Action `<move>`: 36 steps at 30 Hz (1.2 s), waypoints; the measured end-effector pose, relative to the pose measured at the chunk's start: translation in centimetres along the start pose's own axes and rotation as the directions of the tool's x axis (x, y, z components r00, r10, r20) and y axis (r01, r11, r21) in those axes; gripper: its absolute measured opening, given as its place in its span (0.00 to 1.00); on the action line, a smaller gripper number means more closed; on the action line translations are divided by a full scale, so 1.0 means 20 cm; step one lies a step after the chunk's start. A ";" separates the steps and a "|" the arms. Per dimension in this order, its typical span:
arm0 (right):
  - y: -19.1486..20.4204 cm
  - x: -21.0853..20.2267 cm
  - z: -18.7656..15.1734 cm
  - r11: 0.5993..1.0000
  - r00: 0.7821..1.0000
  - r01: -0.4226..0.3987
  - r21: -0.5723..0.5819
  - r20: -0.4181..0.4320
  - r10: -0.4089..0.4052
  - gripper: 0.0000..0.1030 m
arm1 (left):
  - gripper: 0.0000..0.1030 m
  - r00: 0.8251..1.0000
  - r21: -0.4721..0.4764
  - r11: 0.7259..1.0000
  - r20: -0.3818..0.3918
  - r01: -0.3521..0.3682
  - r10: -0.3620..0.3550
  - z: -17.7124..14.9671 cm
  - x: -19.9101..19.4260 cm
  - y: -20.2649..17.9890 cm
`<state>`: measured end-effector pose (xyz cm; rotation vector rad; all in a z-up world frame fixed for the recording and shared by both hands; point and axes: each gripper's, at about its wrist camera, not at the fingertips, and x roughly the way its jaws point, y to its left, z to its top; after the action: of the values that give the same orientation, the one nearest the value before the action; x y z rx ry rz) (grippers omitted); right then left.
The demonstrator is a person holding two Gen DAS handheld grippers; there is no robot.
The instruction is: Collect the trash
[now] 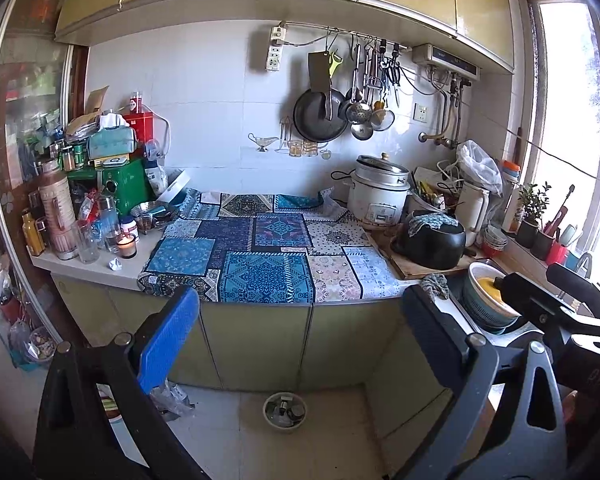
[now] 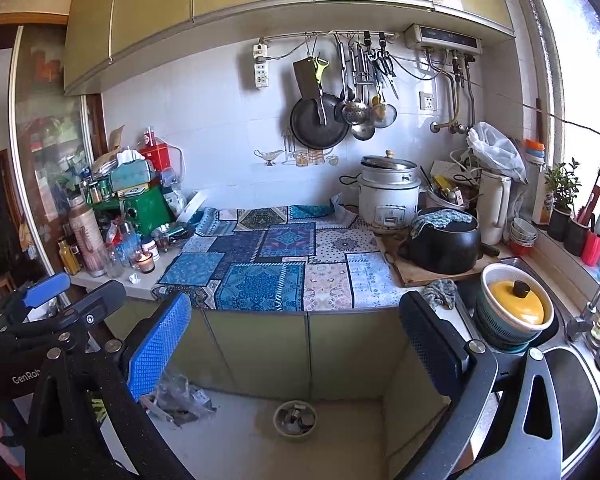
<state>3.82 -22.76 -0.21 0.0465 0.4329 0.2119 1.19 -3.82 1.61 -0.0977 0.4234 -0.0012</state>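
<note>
Both my grippers, left gripper point(image 1: 300, 336) and right gripper point(image 2: 296, 344), hung with tongs spread apart, empty, facing the blue patchwork cloth point(image 1: 260, 248); small crumpled white paper scrap point(image 1: 115, 265) sat left of it.

Left gripper point(image 2: 46, 294) body: you can read "GenRob", cut off at the frame's left edge.
Right gripper point(image 1: 560, 280) body: faint digits you cannot make out.

left gripper point(image 1: 300, 340) — jaws wide apart, empty | crumpled paper point(image 1: 115, 265) — on counter beside lit candle point(image 1: 126, 245)
</note>
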 end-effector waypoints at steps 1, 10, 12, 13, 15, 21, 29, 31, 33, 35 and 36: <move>0.00 0.00 0.00 1.000 1.000 0.000 0.002 0.001 0.000 1.00 | 0.99 1.000 0.001 1.000 0.001 0.000 0.000 0.00 0.00 0.00; -0.01 0.00 0.01 1.000 1.000 0.000 0.020 0.011 0.000 1.00 | 0.99 1.000 0.005 1.000 0.006 0.000 0.000 0.01 0.00 -0.01; -0.01 0.00 0.01 1.000 1.000 0.000 0.021 0.011 0.000 1.00 | 0.99 1.000 0.002 1.000 0.007 0.000 0.000 0.01 0.01 0.00; -0.01 0.00 0.01 1.000 1.000 0.001 0.020 0.010 -0.001 1.00 | 0.99 1.000 0.001 1.000 0.008 0.001 -0.001 0.01 0.01 0.00; -0.01 0.00 0.01 1.000 1.000 0.000 0.018 0.009 0.000 1.00 | 0.99 1.000 0.002 1.000 0.008 0.000 0.000 0.01 0.01 0.01; -0.01 0.00 0.01 1.000 1.000 0.001 0.018 0.011 -0.001 1.00 | 0.99 1.000 -0.002 1.000 -0.005 0.009 -0.009 0.01 0.02 0.02; -0.01 0.01 0.01 1.000 1.000 -0.002 0.019 0.009 0.002 1.00 | 0.99 1.000 0.007 1.000 -0.001 0.025 -0.025 0.01 0.01 0.03; -0.01 0.01 0.01 1.000 1.000 -0.001 0.019 0.010 0.001 1.00 | 0.99 1.000 0.008 1.000 0.003 0.023 -0.023 0.02 0.01 0.03; -0.01 0.01 0.01 1.000 1.000 0.000 0.016 0.008 -0.001 1.00 | 0.99 1.000 0.006 1.000 0.004 0.027 -0.027 0.02 0.01 0.03; -0.01 0.01 0.01 1.000 1.000 0.000 0.017 0.008 0.000 1.00 | 0.99 1.000 0.004 1.000 0.005 0.027 -0.027 0.02 0.02 0.04; -0.01 0.02 0.01 1.000 1.000 0.000 0.016 0.007 0.000 1.00 | 0.99 1.000 0.003 1.000 0.005 0.027 -0.027 0.02 0.02 0.04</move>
<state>4.26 -22.89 -0.13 0.0630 0.4273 0.2079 1.64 -3.07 1.70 -0.1002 0.4170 -0.0282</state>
